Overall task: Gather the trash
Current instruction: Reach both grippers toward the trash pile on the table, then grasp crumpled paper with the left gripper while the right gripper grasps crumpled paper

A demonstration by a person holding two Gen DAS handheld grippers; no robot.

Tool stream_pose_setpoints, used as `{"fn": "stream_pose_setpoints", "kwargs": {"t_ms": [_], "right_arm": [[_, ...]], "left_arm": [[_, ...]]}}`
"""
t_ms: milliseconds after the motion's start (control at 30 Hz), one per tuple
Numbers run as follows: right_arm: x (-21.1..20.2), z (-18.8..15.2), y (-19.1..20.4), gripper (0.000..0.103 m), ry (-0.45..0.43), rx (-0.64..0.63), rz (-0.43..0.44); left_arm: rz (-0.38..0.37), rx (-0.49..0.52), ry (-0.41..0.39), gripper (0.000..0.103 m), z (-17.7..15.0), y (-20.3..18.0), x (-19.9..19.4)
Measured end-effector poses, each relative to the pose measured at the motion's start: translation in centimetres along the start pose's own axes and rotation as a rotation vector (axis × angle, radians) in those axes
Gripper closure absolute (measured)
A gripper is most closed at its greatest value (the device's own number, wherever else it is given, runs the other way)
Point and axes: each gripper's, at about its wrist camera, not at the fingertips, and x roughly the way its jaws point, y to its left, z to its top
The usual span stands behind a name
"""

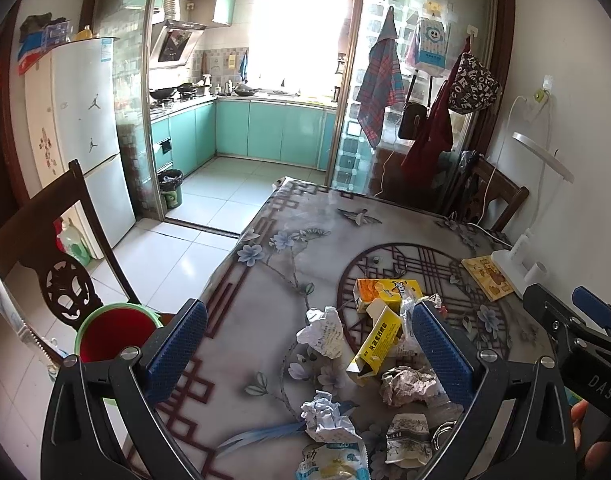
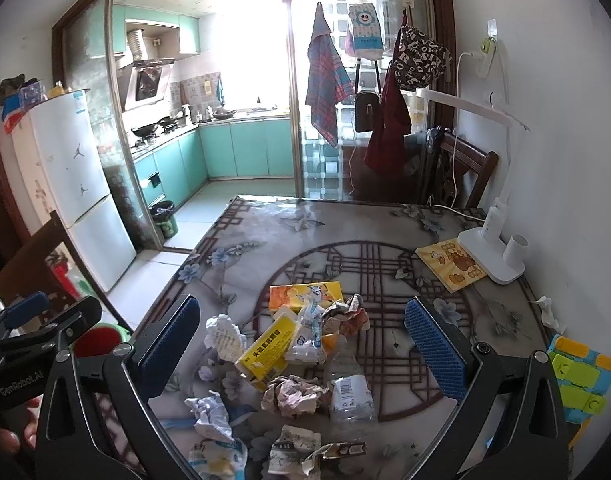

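2 grippers gape | plastic bottle (image 2: 351,384) clear only in right view

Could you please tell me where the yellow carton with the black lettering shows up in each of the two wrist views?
Left wrist view: the yellow carton lies right of centre in the lower half, just left of the gripper's right finger.
Right wrist view: the yellow carton lies left of centre in the lower half, amid the trash pile.
Shared landmark: the white lamp base by the wall.
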Motion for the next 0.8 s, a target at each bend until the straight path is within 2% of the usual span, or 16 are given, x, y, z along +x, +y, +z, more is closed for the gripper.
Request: {"fn": "stream_pose_setpoints", "kwargs": {"t_ms": [100, 400, 500, 533, 633, 767, 800], "right_arm": [[0.3, 0.0, -0.2, 0.0, 0.006, 0.002, -0.001], [1.4, -0.2, -1.3, 0.0, 0.032, 0.022, -0.023], [1.7, -0.1, -2.0, 0.0, 0.044, 0.044, -0.028], [1.8, -0.1, -2.1, 0.0, 0.045, 0.044, -0.033], [2.0, -0.1, -2.4, 0.0, 0.046, 0.04, -0.046], [2.5, -0.4, -3.0, 0.0, 0.061, 0.035, -0.046], [2.9, -0.6, -3.2, 0.0, 0.069, 0.02, -0.035]], "left_arm": [[-0.006, 0.002, -0.008, 0.0, -0.2, -0.2, 0.2], [0.002, 0.027, 0.044, 0.0, -0.3, -0.6, 2.6], [-0.001, 0.033, 0.028, 0.0, -0.1, -0.6, 3.0], [-0.024, 0.015, -0.012, 0.0, -0.2, -0.7, 2.9], [0.003, 0.06, -0.003, 0.0, -0.2, -0.7, 3.6], [-0.022, 0.104, 0.058, 0.0, -1.7, -0.8, 6.4], [-0.026, 0.128, 0.031, 0.0, -1.7, -0.9, 7.0]]}}
